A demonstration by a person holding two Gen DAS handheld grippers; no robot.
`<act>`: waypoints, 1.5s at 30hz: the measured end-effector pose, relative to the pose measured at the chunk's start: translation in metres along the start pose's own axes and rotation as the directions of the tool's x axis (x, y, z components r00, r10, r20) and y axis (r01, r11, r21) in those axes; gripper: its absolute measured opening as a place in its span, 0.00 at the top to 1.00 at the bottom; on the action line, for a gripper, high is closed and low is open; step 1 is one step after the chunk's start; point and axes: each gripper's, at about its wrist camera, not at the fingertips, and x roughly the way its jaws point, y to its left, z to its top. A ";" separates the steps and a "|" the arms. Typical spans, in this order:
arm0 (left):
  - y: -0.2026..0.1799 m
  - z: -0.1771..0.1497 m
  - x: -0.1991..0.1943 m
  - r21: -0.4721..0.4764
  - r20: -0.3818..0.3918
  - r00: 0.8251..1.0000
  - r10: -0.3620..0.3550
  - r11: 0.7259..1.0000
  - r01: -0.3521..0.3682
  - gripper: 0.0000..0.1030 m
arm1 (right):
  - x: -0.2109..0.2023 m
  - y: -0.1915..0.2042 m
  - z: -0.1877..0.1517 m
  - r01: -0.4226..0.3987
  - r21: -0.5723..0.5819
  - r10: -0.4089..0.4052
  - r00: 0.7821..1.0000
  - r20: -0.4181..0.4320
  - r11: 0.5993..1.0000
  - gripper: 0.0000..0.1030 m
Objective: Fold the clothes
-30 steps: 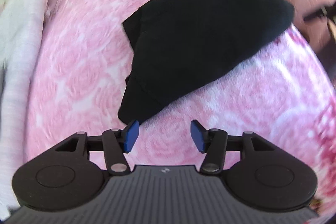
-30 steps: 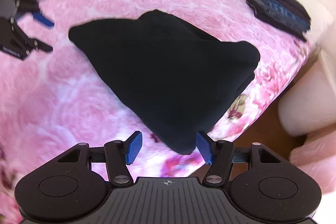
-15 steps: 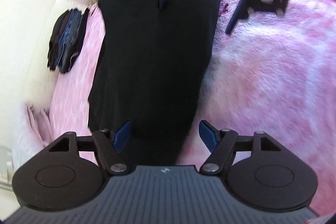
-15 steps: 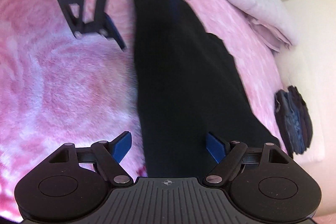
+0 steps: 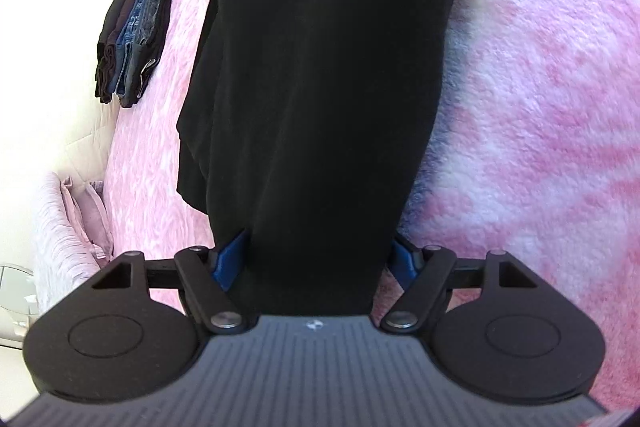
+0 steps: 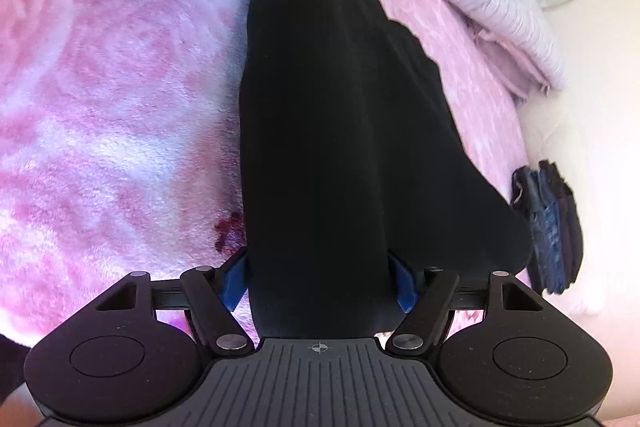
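The black garment (image 5: 328, 87) runs up the middle of both frames over the pink blanket (image 5: 540, 107); left gripper (image 5: 316, 263) and right gripper (image 6: 320, 285) straddle opposite ends, jaws spread, not yet clamped; next likely: close, then lift together.

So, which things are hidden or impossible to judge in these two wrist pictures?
- Left wrist view: the folded black garment fills the gap of the left tool, so whether it pinches the cloth cannot be told.
- Right wrist view: the same for the right tool.
- Left wrist view: the garment's far end is cut off by the top edge.
- Right wrist view: the stack of dark folded clothes is too small to count.
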 end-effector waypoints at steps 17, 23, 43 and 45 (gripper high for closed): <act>0.124 0.008 -0.048 -0.564 0.134 0.977 -0.164 0.799 0.211 0.33 | -0.061 -0.163 -0.031 -0.144 0.701 0.094 0.990 0.109 0.698 0.26; 0.202 0.017 0.042 -0.767 0.144 0.961 -0.238 0.586 0.260 0.41 | 0.000 -0.223 -0.029 -0.285 0.744 0.154 0.958 0.242 0.605 0.26; 0.228 0.018 0.139 -0.694 0.283 0.782 -0.556 0.444 0.567 0.79 | 0.080 -0.246 -0.057 -0.460 0.621 0.308 0.887 0.343 0.634 0.26; 0.230 0.018 0.137 -0.694 0.305 0.782 -0.543 0.436 0.573 1.00 | 0.083 -0.246 -0.057 -0.457 0.621 0.312 0.889 0.334 0.637 0.26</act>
